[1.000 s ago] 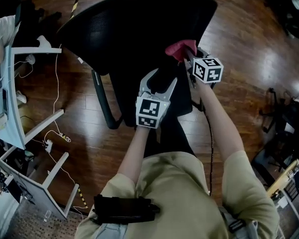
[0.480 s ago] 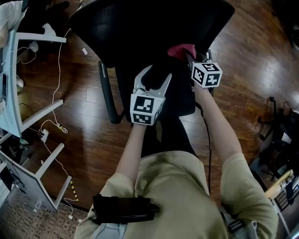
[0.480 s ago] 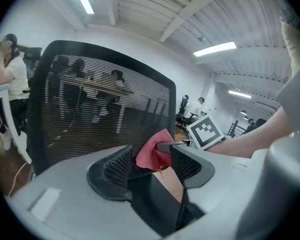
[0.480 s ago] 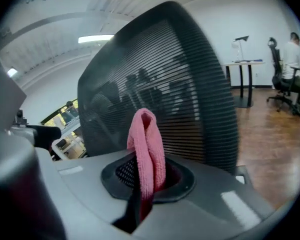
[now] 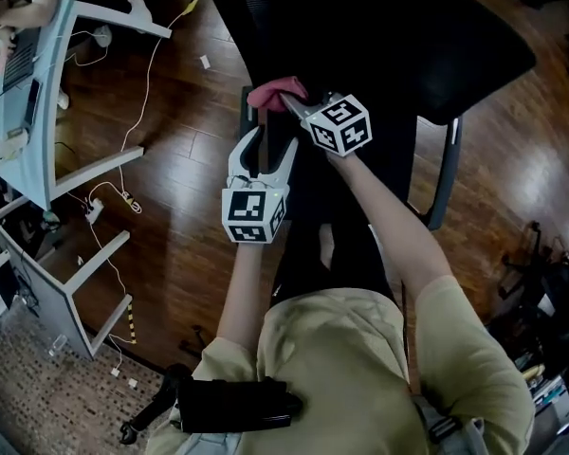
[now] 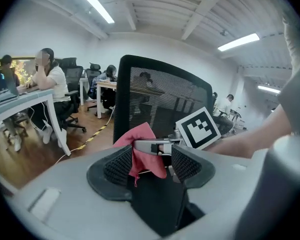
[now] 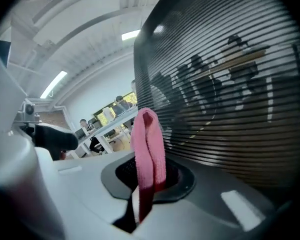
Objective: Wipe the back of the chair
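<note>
Wood-floored office. Our right gripper's (image 5: 289,104) jaws pinch a pink cloth (image 5: 274,92) just beside the chair back (image 5: 379,36); left gripper (image 5: 268,150) gapes empty.

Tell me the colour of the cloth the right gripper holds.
Pink. The cloth shows best in the right gripper view.

The black mesh chair back (image 5: 379,36) is seen upright; a folded pink cloth (image 5: 275,94) is held at its edge.

right hand-held gripper (image 5: 292,104) | pink cloth (image 5: 273,93) | moved leftward to chair back (image 5: 379,27) left edge
</note>
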Tool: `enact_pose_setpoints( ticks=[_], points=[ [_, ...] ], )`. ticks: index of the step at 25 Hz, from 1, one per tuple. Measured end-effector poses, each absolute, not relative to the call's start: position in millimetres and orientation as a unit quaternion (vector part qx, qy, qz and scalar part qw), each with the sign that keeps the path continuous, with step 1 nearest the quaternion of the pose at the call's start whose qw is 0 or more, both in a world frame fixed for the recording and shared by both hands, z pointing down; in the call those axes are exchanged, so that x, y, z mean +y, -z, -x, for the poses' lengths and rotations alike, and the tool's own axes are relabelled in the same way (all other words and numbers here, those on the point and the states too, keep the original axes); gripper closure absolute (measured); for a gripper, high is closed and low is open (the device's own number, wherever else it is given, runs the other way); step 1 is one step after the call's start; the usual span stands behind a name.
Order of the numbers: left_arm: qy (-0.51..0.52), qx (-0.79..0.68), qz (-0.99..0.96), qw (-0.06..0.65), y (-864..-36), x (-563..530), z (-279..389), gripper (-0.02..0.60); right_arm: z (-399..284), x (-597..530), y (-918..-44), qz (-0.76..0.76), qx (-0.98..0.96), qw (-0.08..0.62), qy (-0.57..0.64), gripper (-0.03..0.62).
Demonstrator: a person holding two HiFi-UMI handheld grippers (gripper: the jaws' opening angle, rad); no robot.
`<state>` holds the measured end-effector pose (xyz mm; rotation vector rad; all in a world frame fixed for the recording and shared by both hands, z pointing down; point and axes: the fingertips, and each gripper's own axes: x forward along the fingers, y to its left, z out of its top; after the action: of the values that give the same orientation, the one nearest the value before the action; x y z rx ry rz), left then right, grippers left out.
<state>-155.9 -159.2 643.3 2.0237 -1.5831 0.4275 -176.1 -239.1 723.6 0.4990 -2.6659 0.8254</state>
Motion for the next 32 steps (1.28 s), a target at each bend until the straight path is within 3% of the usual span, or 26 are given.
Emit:
enact_pose_setpoints(
  ticks=[4, 7, 17, 21, 26, 32],
  points=[
    [-0.174, -0.595, -0.739, 0.262, -647, -151, 181, 0.345, 203, -242, -723, -0.158, -0.932, 0.139, -0.296, 0.576],
    [-0.177, -0.585, -0.745, 0.268, -655, -154, 174, 0.345, 174, -252, -732, -0.195, -0.922, 0.150, -0.298, 0.576],
    [-0.170, -0.446, -0.828, 0.293, -690, -175, 7, 0.347, -105, -293, -745, -0.440, -0.820, 0.227, -0.289, 0.576],
    [-0.154, -0.394, -0.853, 0.305, -688, -175, -62, 0.347, -167, -285, -741, -0.466, -0.802, 0.254, -0.273, 0.576],
    [-0.144, -0.396, -0.855, 0.301, -679, -178, -71, 0.347, -168, -285, -744, -0.485, -0.793, 0.219, -0.296, 0.576],
    [-0.170, -0.497, -0.795, 0.304, -694, -174, 41, 0.347, -57, -277, -742, -0.374, -0.862, 0.200, -0.277, 0.576]
  ],
)
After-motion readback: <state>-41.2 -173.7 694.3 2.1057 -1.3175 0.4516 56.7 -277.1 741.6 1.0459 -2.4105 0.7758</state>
